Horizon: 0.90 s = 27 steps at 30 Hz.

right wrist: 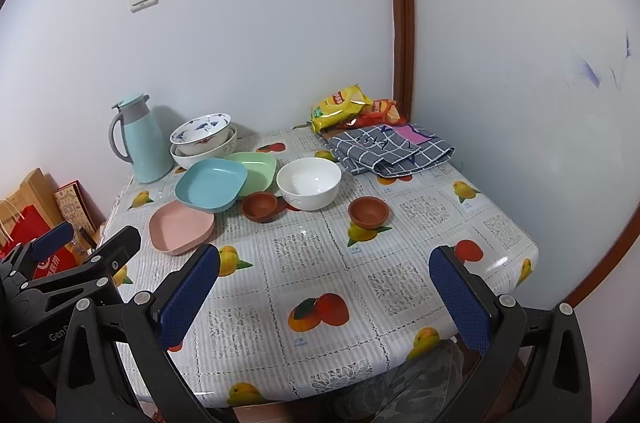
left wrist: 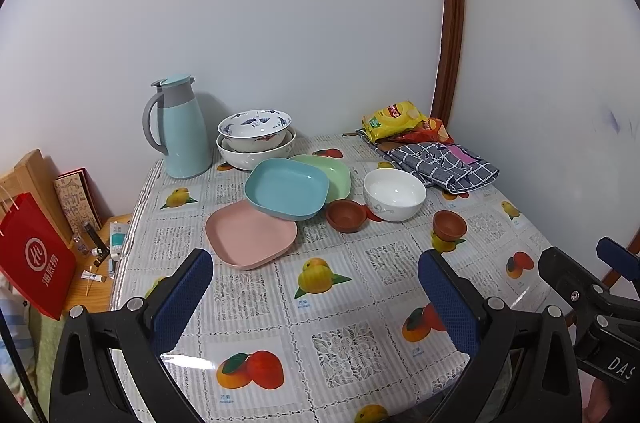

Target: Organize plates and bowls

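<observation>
Plates and bowls crowd the far left part of the table [left wrist: 360, 303], which wears a fruit-printed cloth. A pink plate [left wrist: 251, 239] lies nearest, flat on the cloth. Behind it a blue plate [left wrist: 286, 188] sits tilted, its near edge resting on the pink one and its far side overlapping a green plate [left wrist: 334, 172]. Further back, against the wall, a blue-patterned bowl [left wrist: 255, 125] is nested inside a larger white bowl [left wrist: 256, 153]; there may be a third bowl between them, but the view is too small to be sure. A plain white bowl [left wrist: 394, 193] stands to the right of the green plate, with a small brown clay cup [left wrist: 346, 216] touching or just beside its left side. A second brown clay cup [left wrist: 449, 224] stands apart, further right.

A light blue jug [left wrist: 180, 127] stands upright left of the nested bowls. In the far right corner lie yellow snack bags [left wrist: 394, 117] and a folded checked cloth [left wrist: 444, 163].

The left gripper [left wrist: 316, 299] hangs above the near part of the table, fingers spread wide with nothing between them. The right gripper [right wrist: 324, 297] is likewise wide apart and empty, over the near edge. A red bag [left wrist: 34, 259] stands below, left of the table.
</observation>
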Tool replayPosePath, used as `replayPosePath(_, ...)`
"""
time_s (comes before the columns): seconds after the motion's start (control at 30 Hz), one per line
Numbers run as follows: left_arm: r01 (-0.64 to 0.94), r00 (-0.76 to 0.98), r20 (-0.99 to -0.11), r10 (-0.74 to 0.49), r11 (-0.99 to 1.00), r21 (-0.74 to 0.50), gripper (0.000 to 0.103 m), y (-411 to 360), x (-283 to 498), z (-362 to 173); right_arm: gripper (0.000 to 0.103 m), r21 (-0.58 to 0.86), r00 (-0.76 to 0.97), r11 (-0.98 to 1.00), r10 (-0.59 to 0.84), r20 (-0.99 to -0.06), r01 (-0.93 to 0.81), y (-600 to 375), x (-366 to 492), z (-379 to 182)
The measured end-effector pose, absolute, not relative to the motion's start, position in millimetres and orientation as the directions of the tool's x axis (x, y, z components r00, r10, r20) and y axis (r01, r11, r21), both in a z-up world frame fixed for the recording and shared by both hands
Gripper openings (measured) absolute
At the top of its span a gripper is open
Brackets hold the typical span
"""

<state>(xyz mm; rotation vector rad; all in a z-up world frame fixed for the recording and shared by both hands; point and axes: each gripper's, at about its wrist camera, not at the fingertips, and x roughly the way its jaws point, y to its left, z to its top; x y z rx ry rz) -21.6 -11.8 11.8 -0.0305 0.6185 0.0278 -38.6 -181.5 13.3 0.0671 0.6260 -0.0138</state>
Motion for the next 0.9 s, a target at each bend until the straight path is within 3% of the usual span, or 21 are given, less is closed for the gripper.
replayPosePath(0.9,-0.038,0.813,-0.582,0.018,0.999,-0.022,0.103,-8.3,-22.3,12.5,0.103,0.051,0.813,0.998,0.006,-0.582,0.029,-177.0,-40.1,14.6)
